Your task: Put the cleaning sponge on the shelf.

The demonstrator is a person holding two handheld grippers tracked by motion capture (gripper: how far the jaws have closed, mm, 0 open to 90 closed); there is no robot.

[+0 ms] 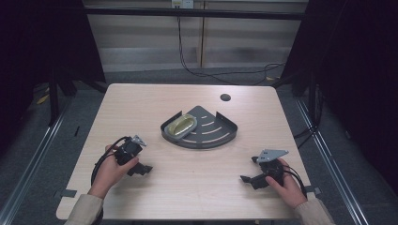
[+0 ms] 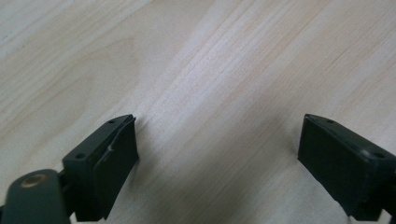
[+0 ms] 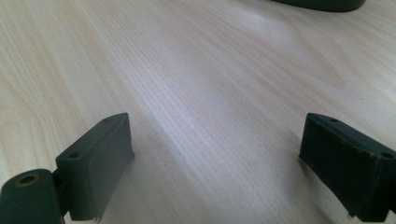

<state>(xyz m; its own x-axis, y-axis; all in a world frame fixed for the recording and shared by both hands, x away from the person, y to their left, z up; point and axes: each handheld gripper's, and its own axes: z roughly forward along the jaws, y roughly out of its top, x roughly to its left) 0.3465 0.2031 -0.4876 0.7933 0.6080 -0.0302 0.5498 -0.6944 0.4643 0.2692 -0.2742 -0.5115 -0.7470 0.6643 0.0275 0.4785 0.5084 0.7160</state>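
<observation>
From the high view, a yellow-green soap-like bar (image 1: 183,126) lies in the left part of a dark fan-shaped corner tray (image 1: 220,136) at the middle of the table (image 1: 155,98). From the left gripper (image 1: 139,168) the bar sits toward one o'clock; from the right gripper (image 1: 248,179) toward eleven o'clock. The left one looks slightly nearer. The bar's long axis runs roughly from eight to two o'clock. Bare wood lies between; the tray's raised rim is the one thing in the way.

In the left gripper view, the jaws stand wide apart over bare tabletop (image 2: 224,70), holding nothing.

In the right gripper view, the jaws are equally spread and empty, with the tray's edge (image 3: 322,4) at twelve o'clock.
</observation>
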